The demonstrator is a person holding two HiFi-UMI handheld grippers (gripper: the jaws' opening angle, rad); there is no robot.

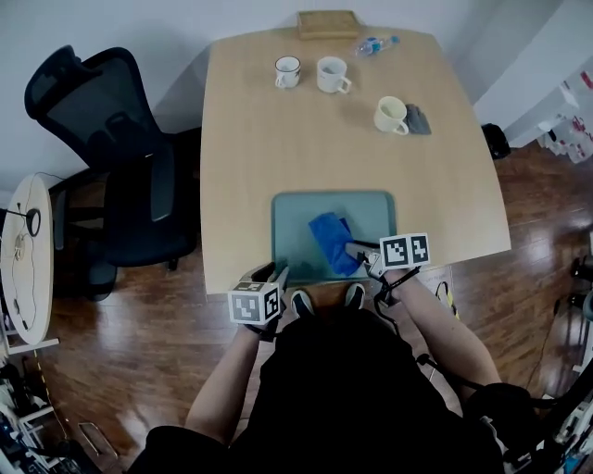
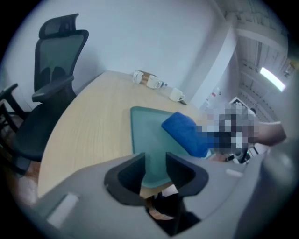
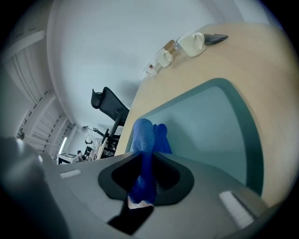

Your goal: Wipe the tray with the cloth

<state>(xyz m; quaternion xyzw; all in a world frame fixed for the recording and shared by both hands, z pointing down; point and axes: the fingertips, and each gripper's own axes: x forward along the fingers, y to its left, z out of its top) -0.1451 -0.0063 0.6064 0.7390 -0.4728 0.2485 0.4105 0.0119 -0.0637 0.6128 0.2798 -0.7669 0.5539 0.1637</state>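
A teal tray (image 1: 295, 215) lies at the near edge of the wooden table (image 1: 241, 167). A blue cloth (image 1: 332, 241) rests bunched on the tray's right half. My right gripper (image 1: 363, 255) is shut on the cloth's near end; in the right gripper view the cloth (image 3: 142, 140) runs up between the jaws (image 3: 148, 161) onto the tray (image 3: 210, 121). My left gripper (image 1: 275, 272) hovers at the tray's near left corner. In the left gripper view its jaws (image 2: 155, 161) stand open, with the tray's corner (image 2: 145, 135) showing in the gap, untouched by the pads.
Three mugs (image 1: 287, 71) (image 1: 332, 75) (image 1: 391, 115) stand at the far side of the table, with a dark flat object (image 1: 418, 118), a plastic bottle (image 1: 375, 44) and a wooden board (image 1: 327, 24). A black office chair (image 1: 111, 176) is to the table's left.
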